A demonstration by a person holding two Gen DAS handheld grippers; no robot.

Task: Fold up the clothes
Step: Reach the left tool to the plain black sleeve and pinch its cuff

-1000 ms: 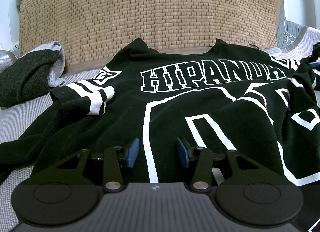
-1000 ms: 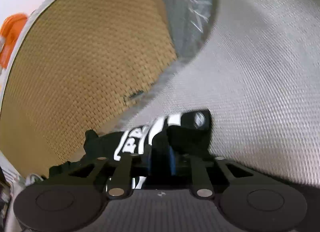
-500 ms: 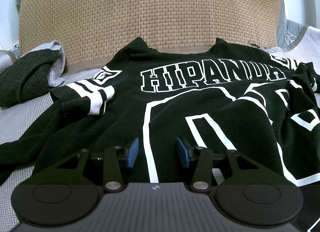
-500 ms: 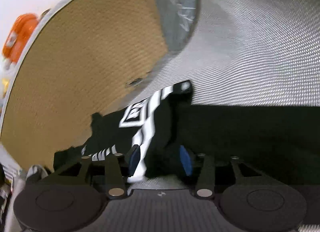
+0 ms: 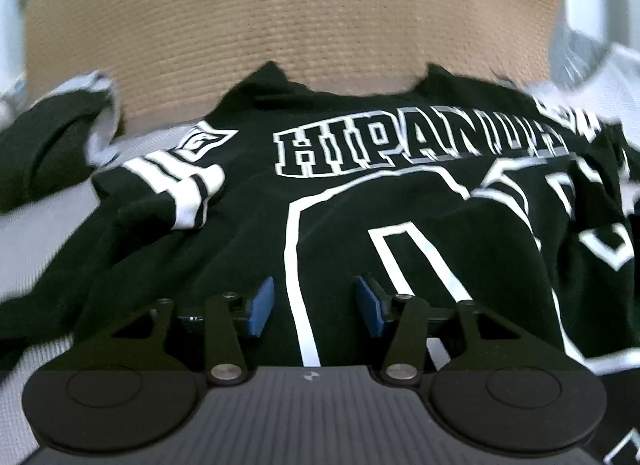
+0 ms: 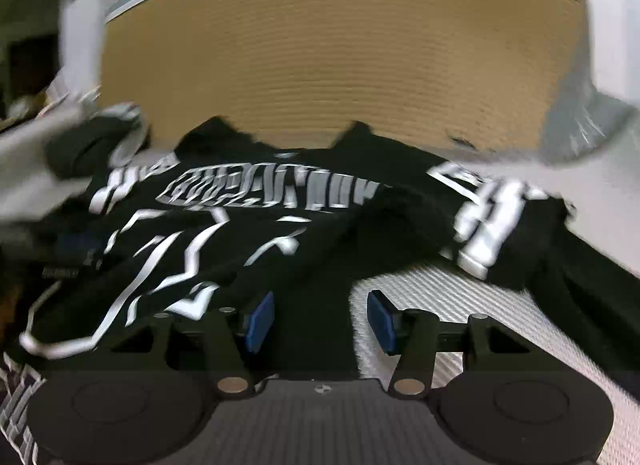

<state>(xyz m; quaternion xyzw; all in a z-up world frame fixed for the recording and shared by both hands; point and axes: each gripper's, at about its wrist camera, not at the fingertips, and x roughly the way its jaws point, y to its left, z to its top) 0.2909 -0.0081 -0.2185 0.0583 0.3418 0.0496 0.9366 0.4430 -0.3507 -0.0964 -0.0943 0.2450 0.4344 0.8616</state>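
Woven tan headboard (image 5: pixel 288 25) rises behind black jersey (image 5: pixel 248 225); dark garment (image 5: pixel 44 145) beside it.

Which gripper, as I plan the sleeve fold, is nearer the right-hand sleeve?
Right: right gripper by the sleeve, at shirt edge; left gripper over shirt middle. Both jaws opening, gripping nothing.

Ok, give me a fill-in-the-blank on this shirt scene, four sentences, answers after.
1. The black shirt bears the word ____ in white-outlined letters.
2. Behind the shirt stands a woven ____-coloured panel.
3. The pads of the left gripper are ____ in colour.
4. The shirt sleeve carries ____ stripes.

Missing words: HIPANDA; tan; blue; white
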